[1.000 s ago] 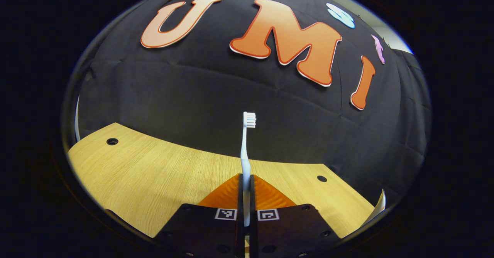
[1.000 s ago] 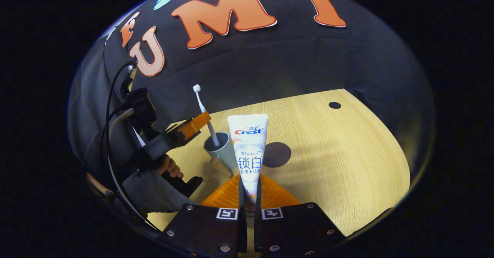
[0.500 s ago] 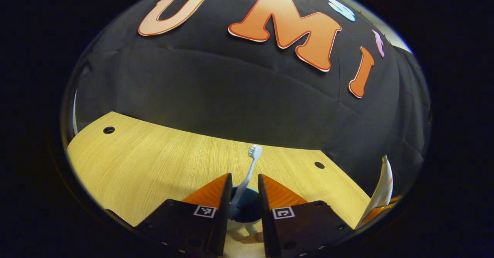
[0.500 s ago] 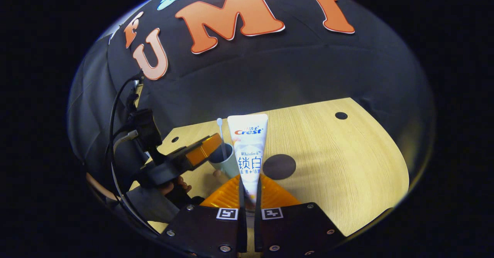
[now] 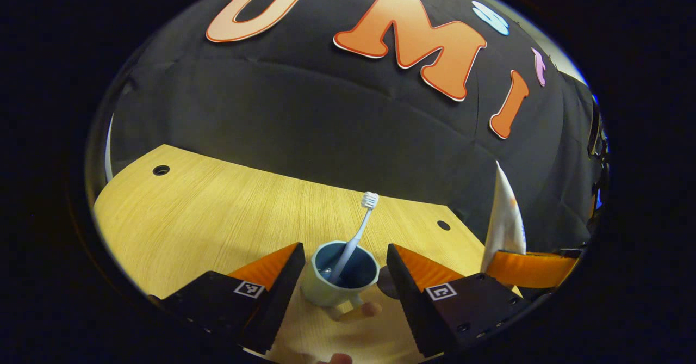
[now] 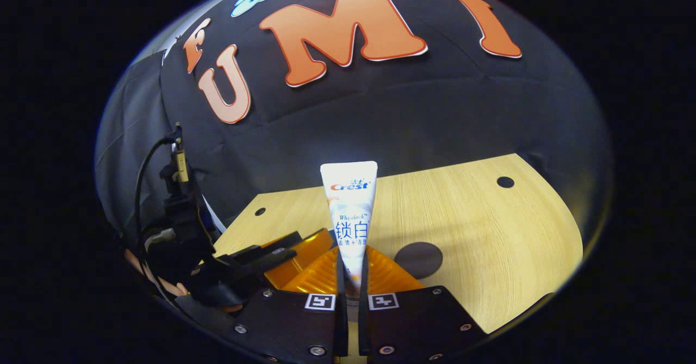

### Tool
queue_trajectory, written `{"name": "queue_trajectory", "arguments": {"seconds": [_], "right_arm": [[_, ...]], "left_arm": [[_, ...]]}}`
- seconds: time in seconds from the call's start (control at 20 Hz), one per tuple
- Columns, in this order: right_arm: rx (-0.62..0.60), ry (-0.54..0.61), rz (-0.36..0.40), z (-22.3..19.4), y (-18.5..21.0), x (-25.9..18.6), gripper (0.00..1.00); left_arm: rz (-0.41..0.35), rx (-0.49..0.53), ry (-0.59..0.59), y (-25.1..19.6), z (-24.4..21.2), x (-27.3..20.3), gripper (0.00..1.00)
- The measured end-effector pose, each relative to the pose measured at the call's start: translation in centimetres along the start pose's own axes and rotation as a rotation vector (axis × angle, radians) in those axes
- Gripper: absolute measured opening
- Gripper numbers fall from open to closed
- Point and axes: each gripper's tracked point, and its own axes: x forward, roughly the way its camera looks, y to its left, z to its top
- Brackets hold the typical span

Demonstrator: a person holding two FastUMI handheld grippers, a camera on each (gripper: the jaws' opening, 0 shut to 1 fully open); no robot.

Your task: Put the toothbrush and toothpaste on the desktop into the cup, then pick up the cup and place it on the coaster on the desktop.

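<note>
So the toothbrush is leaning in the cup on the surface, left gripper fingers spread apart around it; right gripper fingers clamp the toothpaste upright, presumably next in; coaster waits nearby.

Toothbrush in cup; coaster right.

A staged recording booth rather than a lived-in home: black cloth is hanging as the back wall, enclosing a pale wood-grain surface with round cable holes.
</note>
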Motion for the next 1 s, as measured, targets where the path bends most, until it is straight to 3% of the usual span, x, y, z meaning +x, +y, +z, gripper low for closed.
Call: {"name": "queue_trajectory", "arguments": {"seconds": [0.5,1.0], "right_arm": [[-0.081,-0.11,0.081,4.0,3.4,4.7,0.08],[-0.11,-0.128,0.11,4.6,5.1,10.6,0.13]], "left_arm": [[0.041,-0.035,0.047,1.6,-0.6,-4.6,0.93],[0.039,-0.052,0.108,1.4,-2.3,-6.0,0.96]]}}
